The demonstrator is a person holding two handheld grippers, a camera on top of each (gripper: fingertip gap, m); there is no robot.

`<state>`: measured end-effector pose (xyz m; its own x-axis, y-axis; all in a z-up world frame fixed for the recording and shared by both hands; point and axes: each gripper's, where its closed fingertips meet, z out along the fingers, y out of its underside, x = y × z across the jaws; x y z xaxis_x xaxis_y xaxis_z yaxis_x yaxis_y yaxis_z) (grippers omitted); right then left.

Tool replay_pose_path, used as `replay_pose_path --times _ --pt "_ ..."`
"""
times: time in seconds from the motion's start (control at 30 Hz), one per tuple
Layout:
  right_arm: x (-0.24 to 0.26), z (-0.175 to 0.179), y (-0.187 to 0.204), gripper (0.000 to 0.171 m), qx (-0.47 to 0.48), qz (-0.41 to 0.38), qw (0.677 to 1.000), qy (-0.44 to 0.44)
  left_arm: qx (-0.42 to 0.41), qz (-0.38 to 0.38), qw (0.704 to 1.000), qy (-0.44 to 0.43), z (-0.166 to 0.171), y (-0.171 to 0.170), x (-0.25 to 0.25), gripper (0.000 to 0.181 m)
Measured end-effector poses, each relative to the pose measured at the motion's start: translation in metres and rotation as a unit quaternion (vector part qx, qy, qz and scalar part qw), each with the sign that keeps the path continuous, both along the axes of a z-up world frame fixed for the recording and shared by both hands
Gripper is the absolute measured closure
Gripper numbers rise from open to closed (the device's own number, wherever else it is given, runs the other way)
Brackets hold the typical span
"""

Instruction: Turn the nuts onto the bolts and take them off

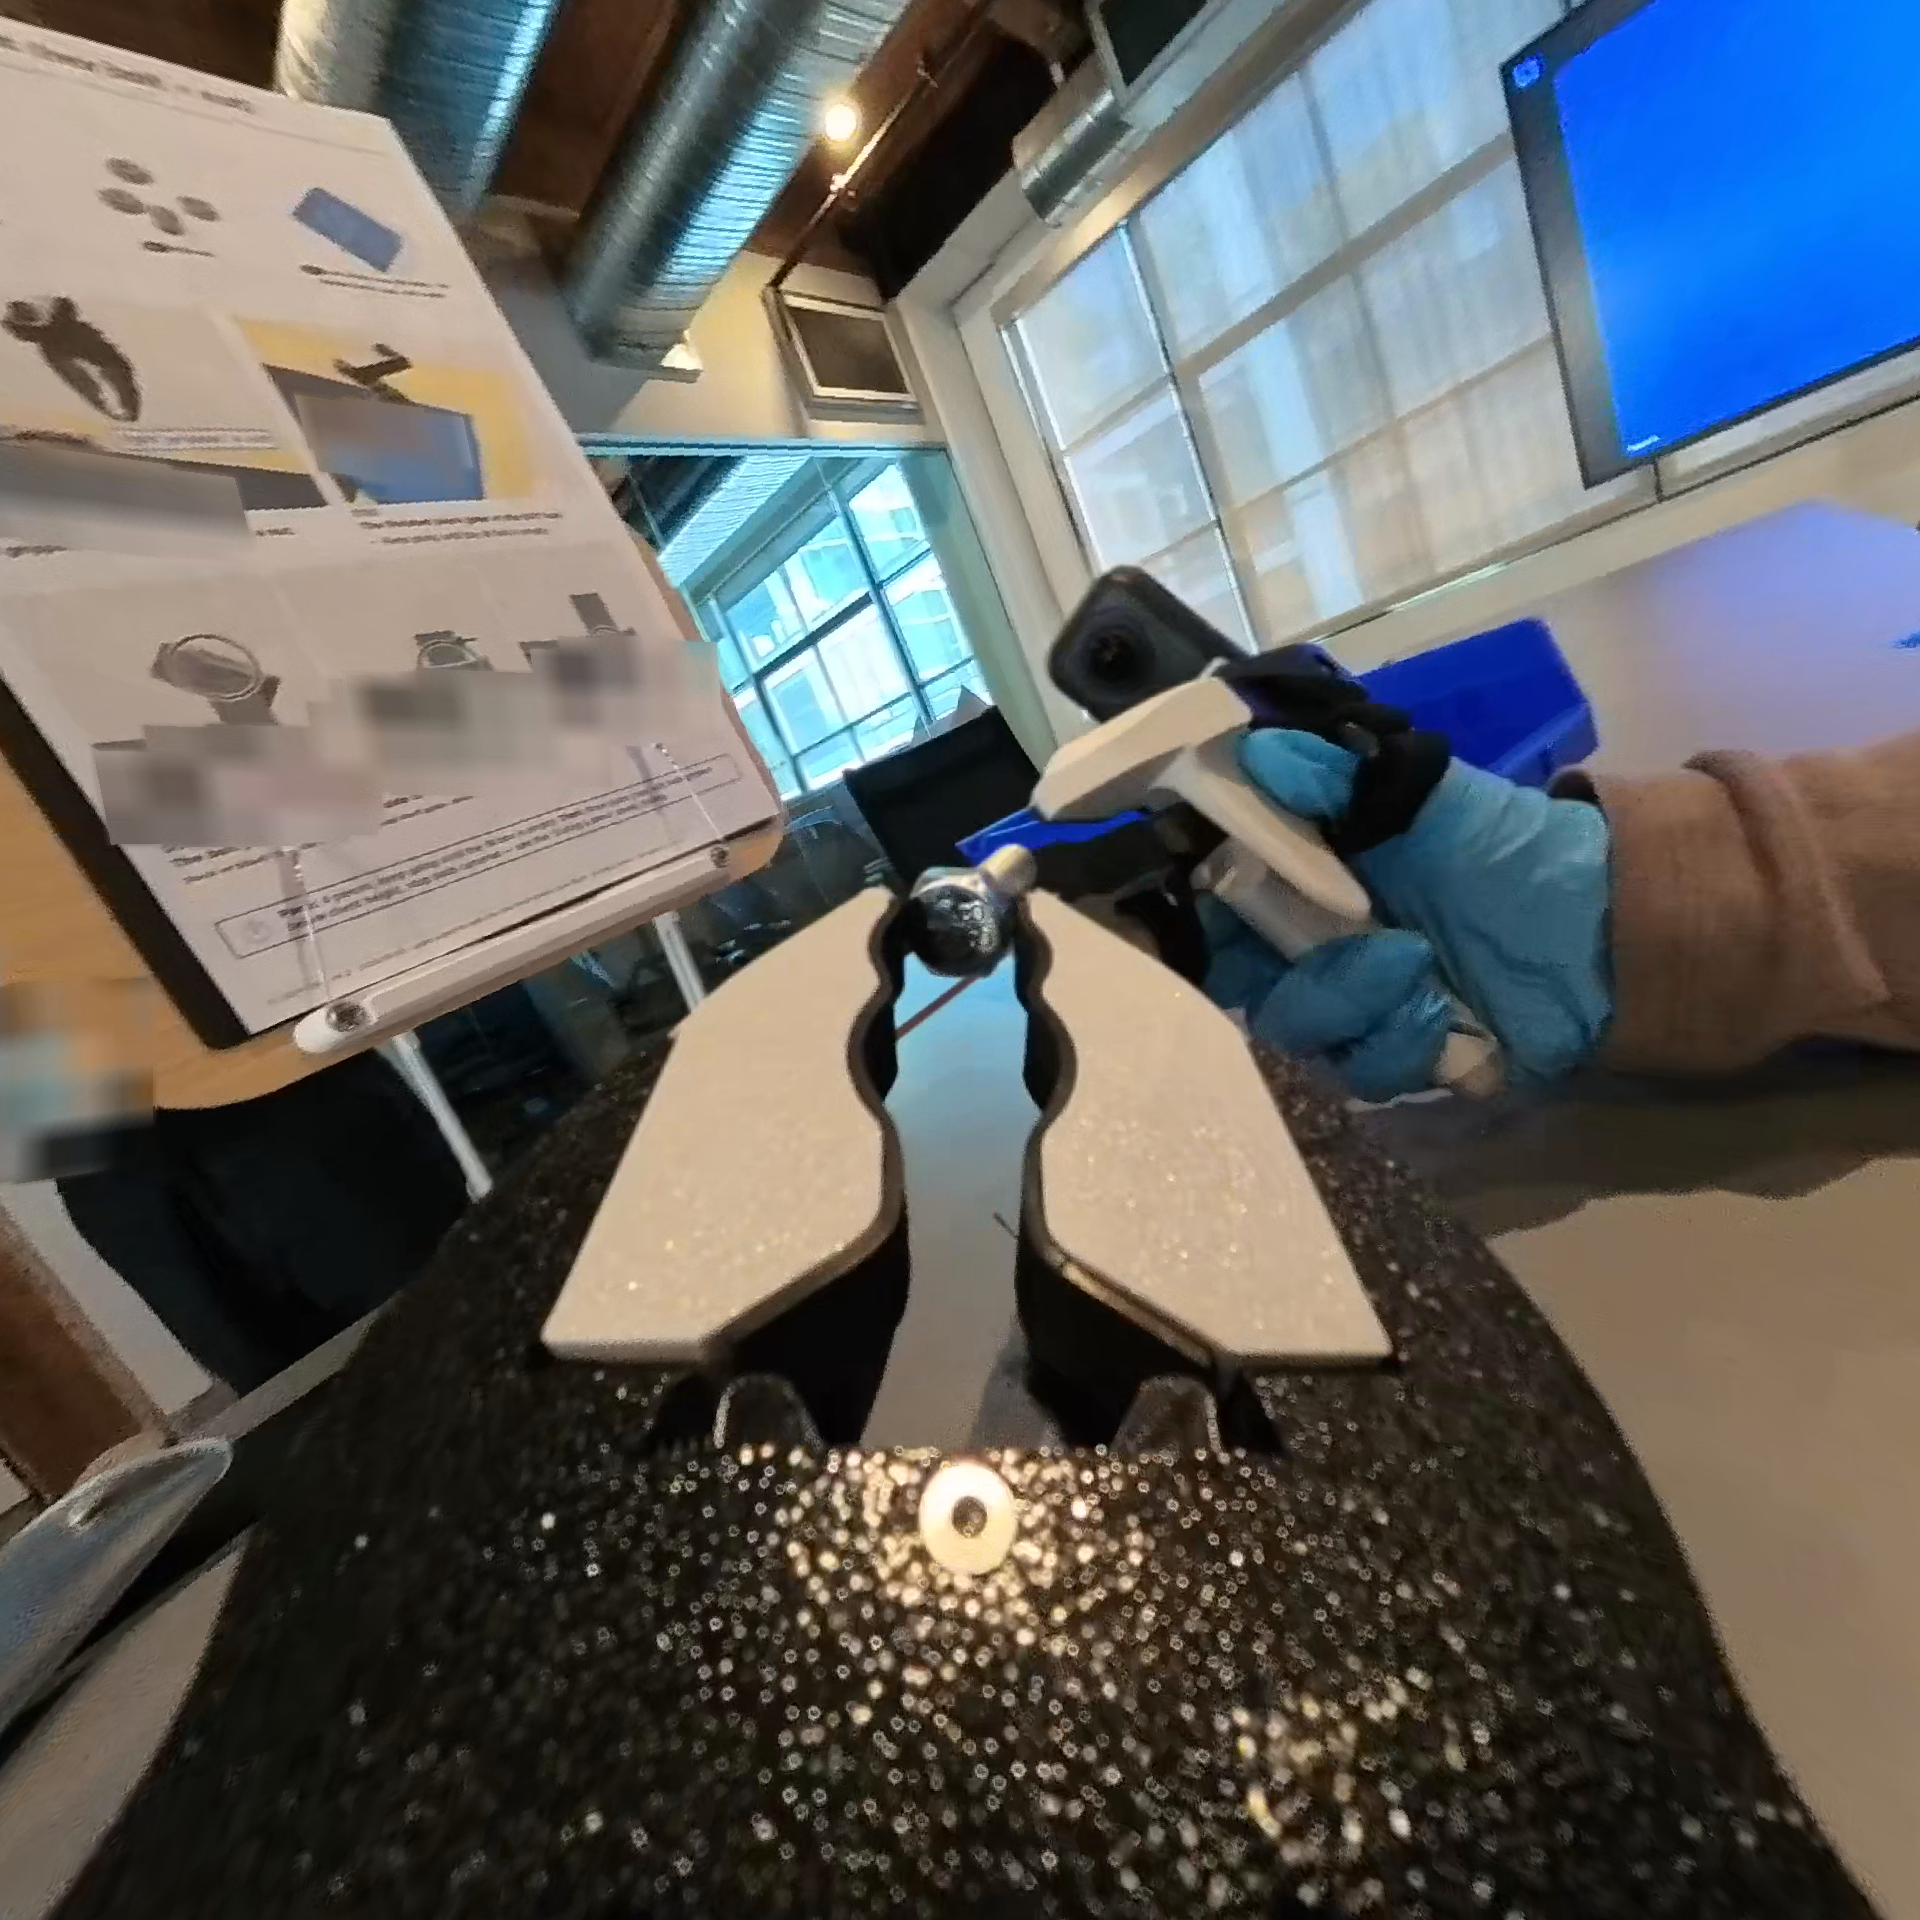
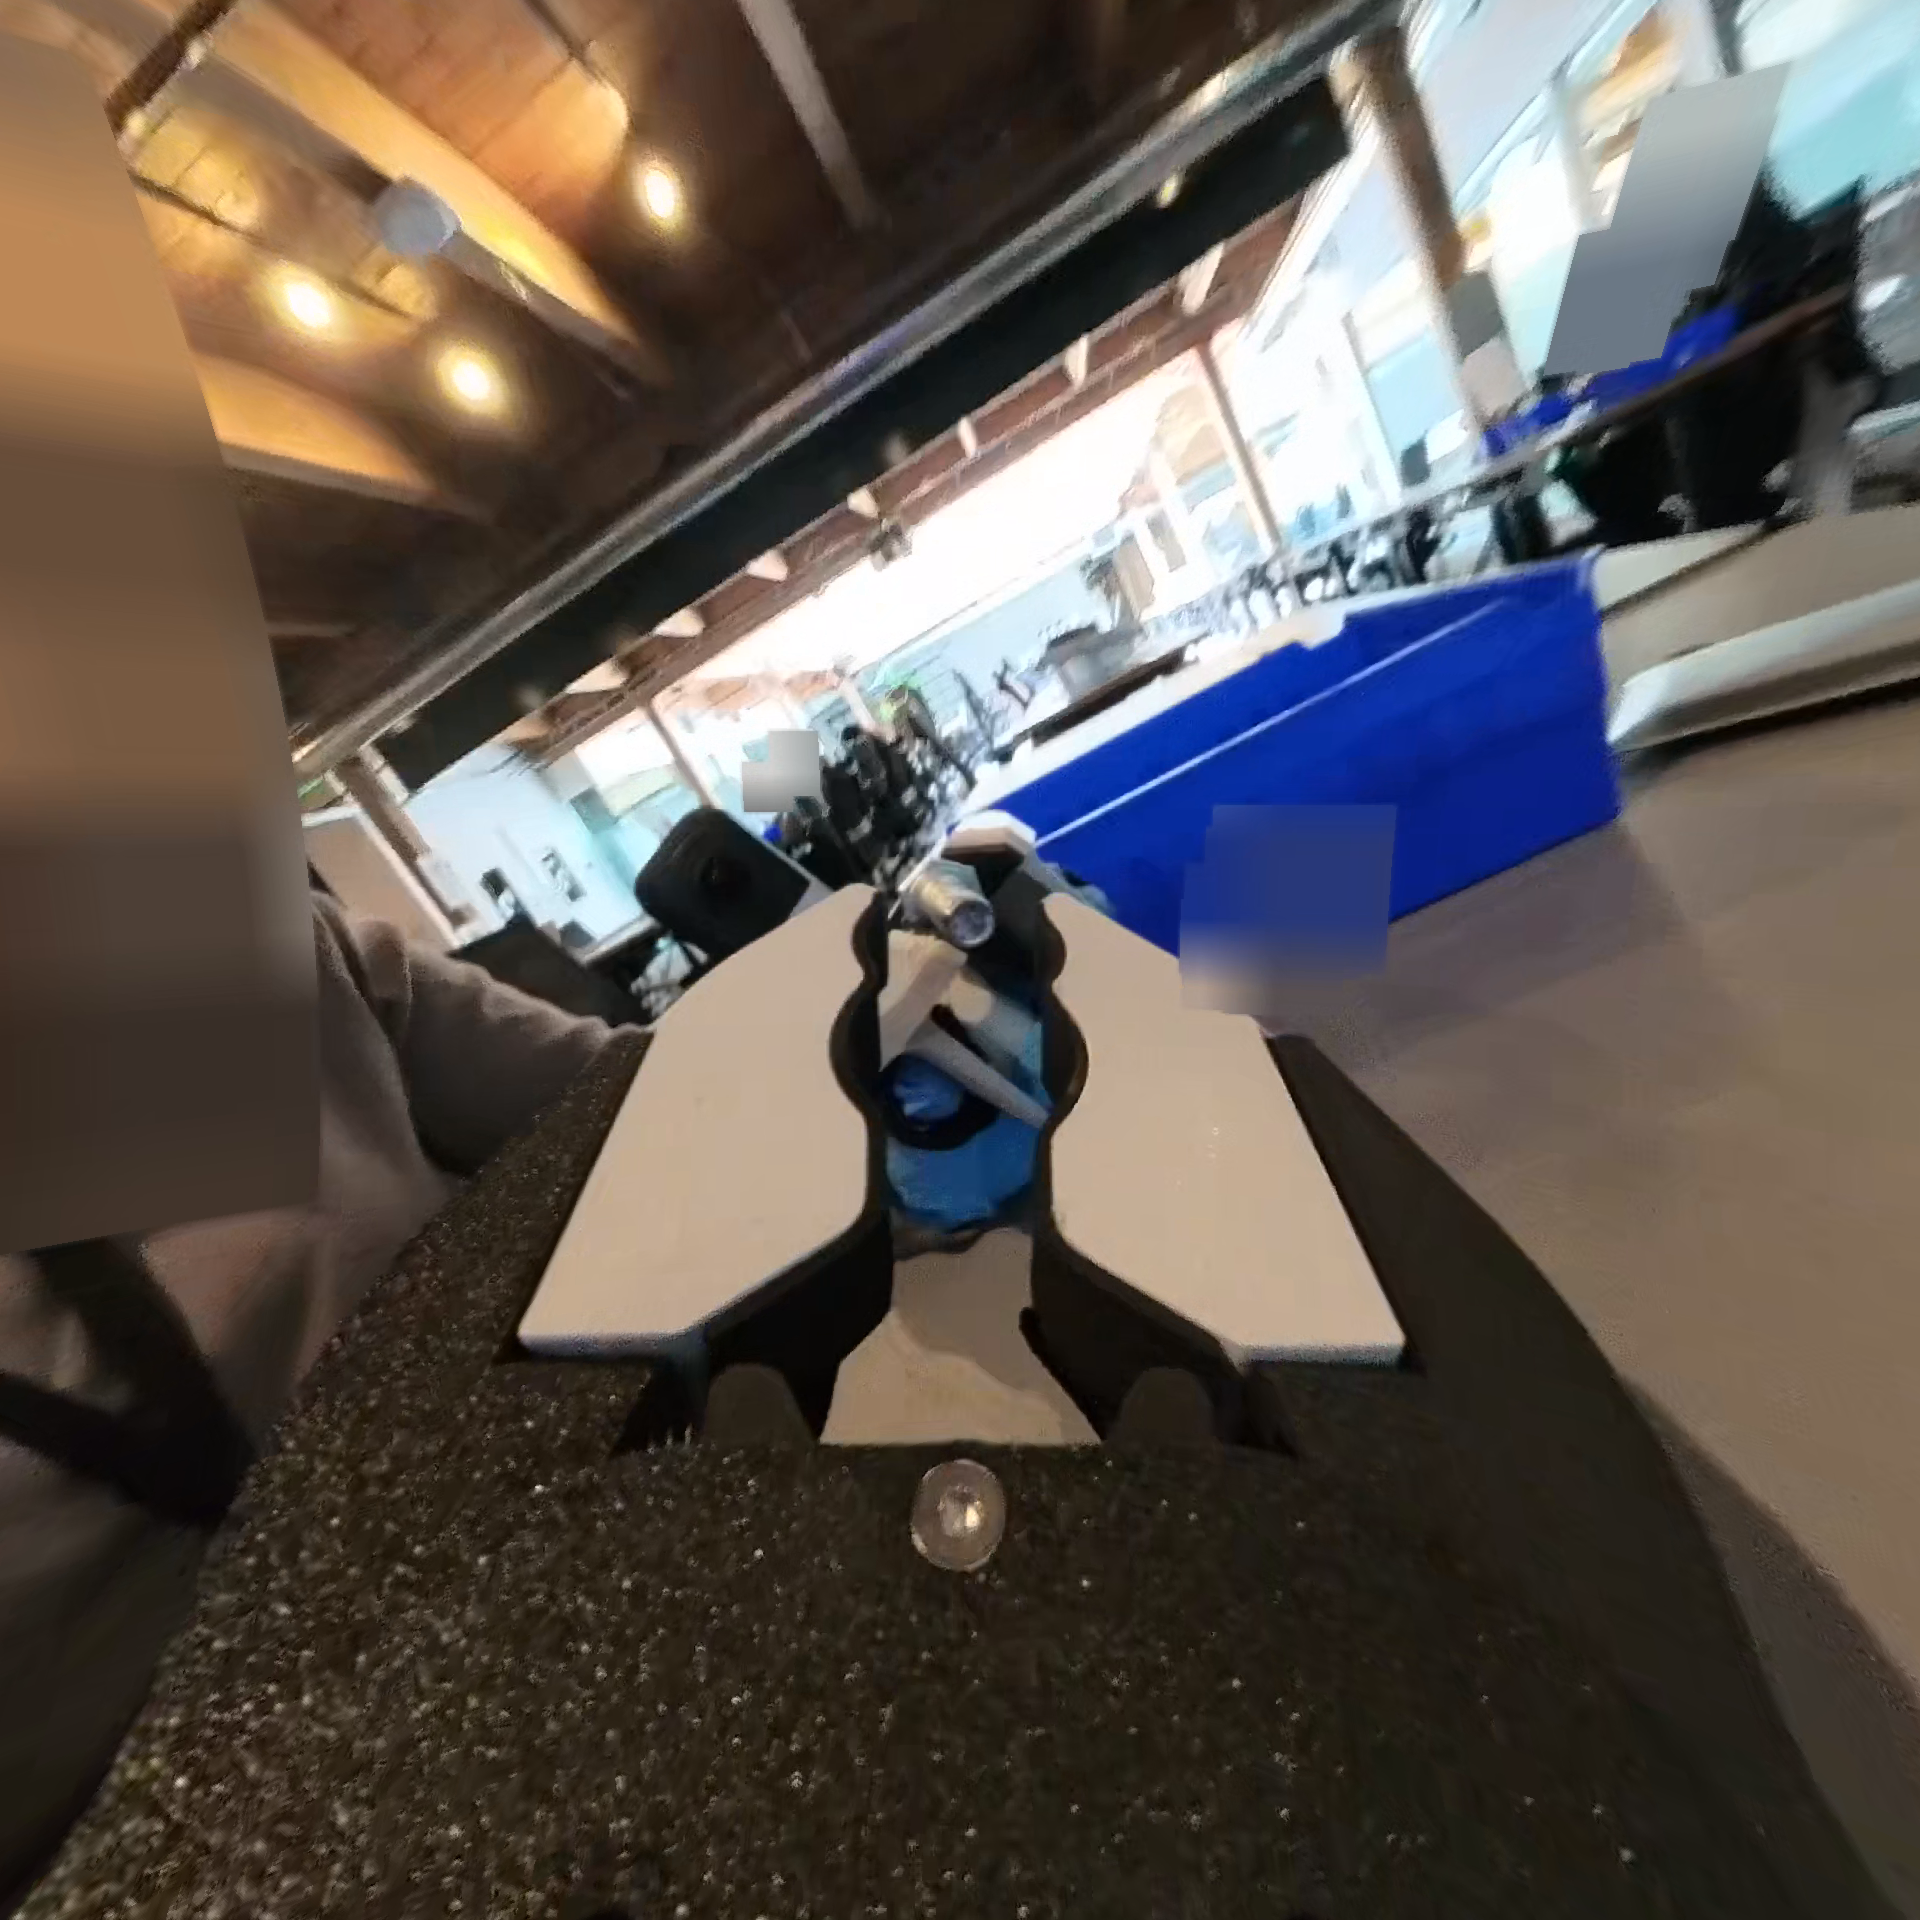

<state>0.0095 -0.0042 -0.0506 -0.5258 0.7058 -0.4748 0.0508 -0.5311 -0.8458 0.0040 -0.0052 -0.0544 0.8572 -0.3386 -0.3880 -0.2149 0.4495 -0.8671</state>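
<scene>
Grey bench carries a blue bin at the far side. Left claw is clenched on the bolt head, raised above the bench. Right claw is clenched on the bolt's threaded end; no nut can be made out.

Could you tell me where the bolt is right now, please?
In the left wrist view, the bolt is held in the air at the tips of the left tongs, its shank pointing toward the right tongs.
</scene>
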Motion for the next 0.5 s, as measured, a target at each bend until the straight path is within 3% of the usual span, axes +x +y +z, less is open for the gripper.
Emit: replay_pose_path --times 0.07,0.1,0.23,0.3,0.4,0.5 --pt "-0.002 -0.001 -0.008 0.149 0.011 0.013 1.0 -0.009 -0.002 -0.015 1.0 0.015 -0.002 -0.002 0.007 0.162" --pt "-0.002 0.0 -0.011 0.161 0.011 0.021 1.0 -0.003 0.0 -0.016 1.0 0.022 -0.003 -0.002 0.009 0.162" --pt "0.001 0.0 -0.012 0.162 0.041 0.014 0.999 -0.008 0.007 0.002 0.999 0.039 -0.005 -0.002 0.011 0.16" --pt "0.004 0.003 -0.01 0.162 0.064 -0.002 0.998 -0.008 0.019 0.018 0.999 0.041 -0.002 -0.001 0.01 0.143" --pt "0.017 0.023 0.0 0.162 0.09 -0.04 0.995 0.01 0.022 0.019 0.999 0.028 0.001 -0.002 0.01 0.125" --pt "0.053 0.063 0.021 0.163 0.16 -0.129 0.978 0.027 0.019 0.021 0.999 0.016 0.002 -0.001 0.007 0.123"
